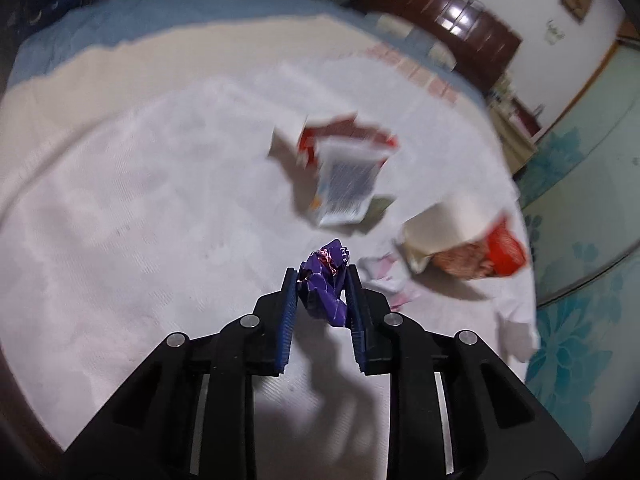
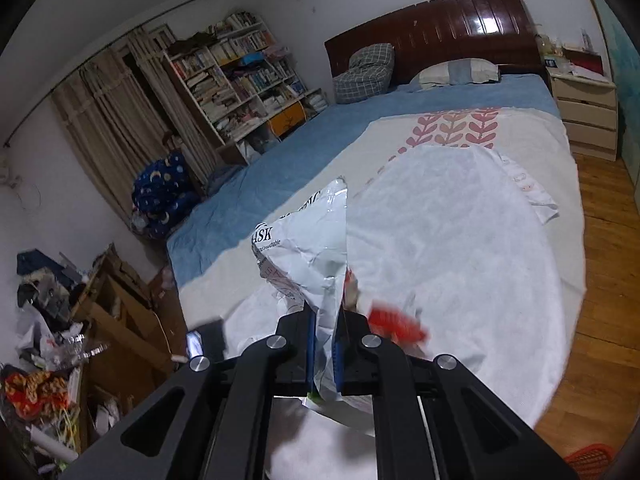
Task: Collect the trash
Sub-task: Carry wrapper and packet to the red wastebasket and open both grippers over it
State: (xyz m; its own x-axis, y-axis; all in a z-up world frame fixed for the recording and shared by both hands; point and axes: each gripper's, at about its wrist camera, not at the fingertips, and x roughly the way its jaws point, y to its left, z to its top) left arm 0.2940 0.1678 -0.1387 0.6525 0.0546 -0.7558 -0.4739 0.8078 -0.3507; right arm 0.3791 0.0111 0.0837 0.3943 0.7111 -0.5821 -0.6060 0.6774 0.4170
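Trash half gathered, by my read: left gripper (image 1: pixel 323 280) pinches a crumpled purple wrapper (image 1: pixel 326 280) just above the white sheet (image 1: pixel 140 200); right gripper (image 2: pixel 325 320) is clamped on a white plastic bag (image 2: pixel 308 248), held up over the bed. Still left: red-and-white packets (image 1: pixel 344 160), a cream bag w/ red pouch (image 1: pixel 460 236). Packets are blurred, labels unreadable; no bin clearly in view.

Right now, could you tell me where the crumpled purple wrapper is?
In the left wrist view, the purple wrapper sits low at centre, pinched in the left gripper above the white sheet, just below the blurred packet.
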